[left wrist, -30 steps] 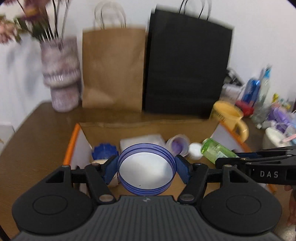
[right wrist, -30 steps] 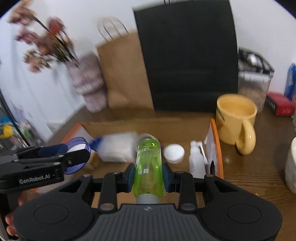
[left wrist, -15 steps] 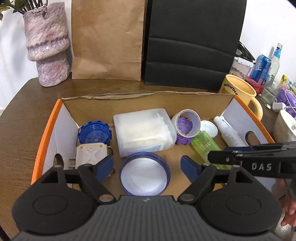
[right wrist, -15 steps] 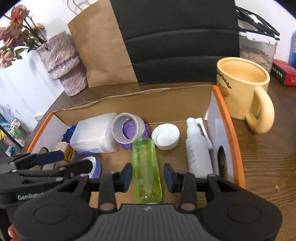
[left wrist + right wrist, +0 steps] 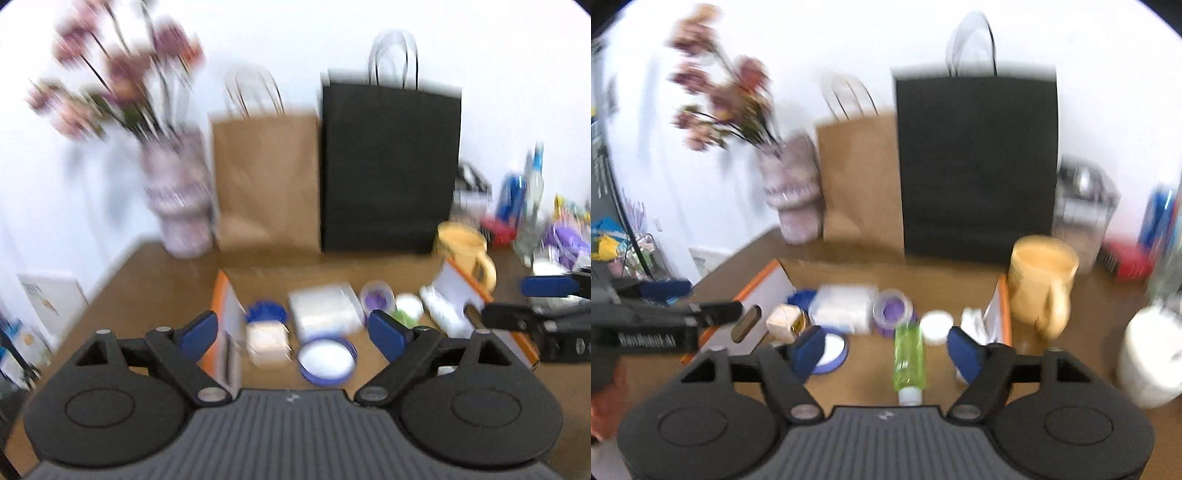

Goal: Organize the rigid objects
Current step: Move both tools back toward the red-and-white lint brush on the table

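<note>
Both tongs, left (image 5: pixel 293 334) and right (image 5: pixel 884 349), have just been opening and stand empty above the box (image 5: pixel 1004 306); withdraw toward six o'clock without nudging the bottle (image 5: pixel 908 356) or lid (image 5: pixel 327 360).

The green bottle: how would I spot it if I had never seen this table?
Find the cardboard box with orange edges, in front of the black paper bag. The green bottle lies on its side on the box floor, near its front. It is the only clear lime-green thing there, beside a round white cap.
</note>
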`<action>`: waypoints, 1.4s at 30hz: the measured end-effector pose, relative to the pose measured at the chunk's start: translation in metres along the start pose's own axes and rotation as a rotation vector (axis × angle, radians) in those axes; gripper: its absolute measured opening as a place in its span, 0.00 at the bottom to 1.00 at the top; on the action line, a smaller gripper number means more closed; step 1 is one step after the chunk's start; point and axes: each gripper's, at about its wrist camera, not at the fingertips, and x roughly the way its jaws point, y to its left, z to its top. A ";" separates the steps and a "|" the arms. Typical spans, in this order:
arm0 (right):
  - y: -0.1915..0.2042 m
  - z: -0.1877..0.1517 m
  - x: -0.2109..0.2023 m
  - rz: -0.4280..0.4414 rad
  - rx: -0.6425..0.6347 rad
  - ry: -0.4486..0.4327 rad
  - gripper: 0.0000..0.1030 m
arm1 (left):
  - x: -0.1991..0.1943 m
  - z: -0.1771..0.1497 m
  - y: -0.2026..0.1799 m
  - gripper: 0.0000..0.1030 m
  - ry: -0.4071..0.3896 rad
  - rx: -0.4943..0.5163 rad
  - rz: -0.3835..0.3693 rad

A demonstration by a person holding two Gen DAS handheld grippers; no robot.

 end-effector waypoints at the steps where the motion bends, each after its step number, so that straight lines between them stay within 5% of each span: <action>1: 0.005 -0.006 -0.013 -0.014 -0.026 -0.038 0.74 | -0.016 -0.006 0.001 0.91 -0.053 -0.005 0.020; 14: 0.046 -0.080 -0.102 -0.005 -0.027 -0.216 0.74 | -0.111 -0.069 -0.002 0.91 -0.167 -0.019 0.002; 31: 0.072 -0.158 -0.222 -0.015 0.071 -0.275 0.86 | -0.242 -0.139 0.016 0.99 -0.250 -0.087 -0.042; 42: 0.116 -0.219 -0.314 0.011 0.062 -0.339 0.96 | -0.346 -0.210 0.047 1.00 -0.329 -0.065 0.009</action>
